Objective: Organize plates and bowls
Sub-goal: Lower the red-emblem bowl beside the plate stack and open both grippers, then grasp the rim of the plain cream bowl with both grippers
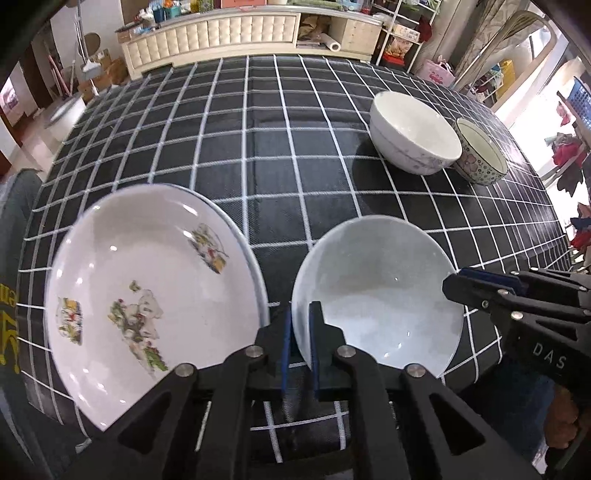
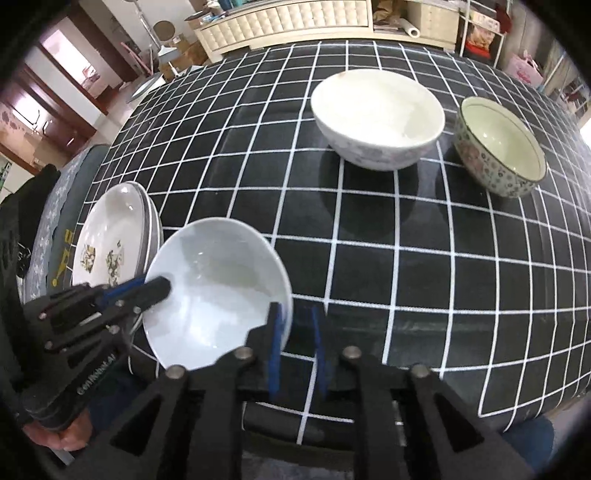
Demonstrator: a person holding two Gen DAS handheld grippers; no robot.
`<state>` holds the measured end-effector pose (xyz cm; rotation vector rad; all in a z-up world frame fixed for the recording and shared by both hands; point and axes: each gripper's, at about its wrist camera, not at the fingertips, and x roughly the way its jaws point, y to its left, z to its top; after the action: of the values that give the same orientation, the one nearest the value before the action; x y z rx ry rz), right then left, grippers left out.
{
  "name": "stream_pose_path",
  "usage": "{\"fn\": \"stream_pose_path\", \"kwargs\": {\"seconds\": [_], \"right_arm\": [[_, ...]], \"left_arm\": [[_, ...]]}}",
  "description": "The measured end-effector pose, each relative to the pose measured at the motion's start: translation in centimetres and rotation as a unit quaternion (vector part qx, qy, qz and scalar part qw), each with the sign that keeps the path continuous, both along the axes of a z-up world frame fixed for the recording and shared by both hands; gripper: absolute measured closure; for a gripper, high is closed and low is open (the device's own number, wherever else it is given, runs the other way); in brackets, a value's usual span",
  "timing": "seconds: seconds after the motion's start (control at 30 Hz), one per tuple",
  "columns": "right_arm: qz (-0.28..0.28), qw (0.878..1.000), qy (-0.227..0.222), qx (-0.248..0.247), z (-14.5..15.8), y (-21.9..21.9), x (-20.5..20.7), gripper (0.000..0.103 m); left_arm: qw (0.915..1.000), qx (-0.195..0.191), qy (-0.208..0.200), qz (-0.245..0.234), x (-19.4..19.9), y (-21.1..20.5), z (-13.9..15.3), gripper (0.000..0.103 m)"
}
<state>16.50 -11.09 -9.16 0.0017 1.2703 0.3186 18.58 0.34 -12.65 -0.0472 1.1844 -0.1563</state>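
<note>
My left gripper (image 1: 300, 332) is shut on the left rim of a pale blue bowl (image 1: 380, 291). My right gripper (image 2: 295, 332) straddles the bowl's (image 2: 214, 291) right rim, its left finger inside the bowl, jaws slightly apart. It also shows in the left wrist view (image 1: 480, 288) at the bowl's right edge. A flowered white plate (image 1: 147, 291) lies left of the bowl, atop a stack of plates (image 2: 114, 236). A large white bowl (image 2: 376, 118) and a patterned bowl (image 2: 498, 144) stand farther back on the right.
The table wears a black cloth with white grid lines (image 1: 258, 147). A cream cabinet (image 1: 221, 33) stands beyond the far edge. A chair with dark fabric (image 2: 48, 214) is at the left edge.
</note>
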Motion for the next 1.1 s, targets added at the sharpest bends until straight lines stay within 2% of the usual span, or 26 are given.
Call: {"fn": "stream_pose_path", "kwargs": {"seconds": [0.07,0.13,0.17,0.3,0.43,0.67,0.83,0.93,1.1], "right_arm": [[-0.001,1.000,-0.013,-0.013,0.4,0.0,-0.2,0.058],[-0.002,1.000,-0.024,-0.011,0.9,-0.1,-0.4,0.049],[-0.003,1.000,-0.029,-0.009,1.2,-0.2,-0.5,0.048],[-0.006,0.999,-0.051,-0.005,2.7,-0.9,-0.5,0.046],[-0.016,0.997,-0.077,-0.006,4.2,-2.0,0.1,0.045],[-0.032,0.994,-0.107,-0.017,6.8,-4.2,2.0,0.045],[-0.023,0.993,-0.116,-0.015,8.1,-5.0,3.7,0.045],[-0.017,0.993,-0.120,-0.011,8.6,-5.5,4.6,0.045],[-0.006,0.992,-0.123,-0.015,8.9,-6.1,6.8,0.045]], "left_arm": [[0.9999,-0.005,-0.008,-0.003,-0.1,0.2,0.8,0.082],[0.9998,-0.003,-0.018,-0.001,-0.3,0.3,1.6,0.078],[0.9997,0.000,-0.023,-0.001,-0.3,0.3,2.1,0.076],[0.9992,0.005,-0.040,0.000,-0.1,0.3,3.7,0.076],[0.9982,-0.001,-0.059,0.006,0.2,0.1,5.3,0.065],[0.9964,-0.006,-0.085,-0.008,2.0,-1.4,7.9,0.059],[0.9954,-0.014,-0.093,-0.013,4.1,-2.3,9.7,0.059],[0.9944,-0.015,-0.103,-0.017,5.3,-3.0,10.5,0.052],[0.9937,-0.011,-0.108,-0.029,7.8,-4.5,11.2,0.052]]}}
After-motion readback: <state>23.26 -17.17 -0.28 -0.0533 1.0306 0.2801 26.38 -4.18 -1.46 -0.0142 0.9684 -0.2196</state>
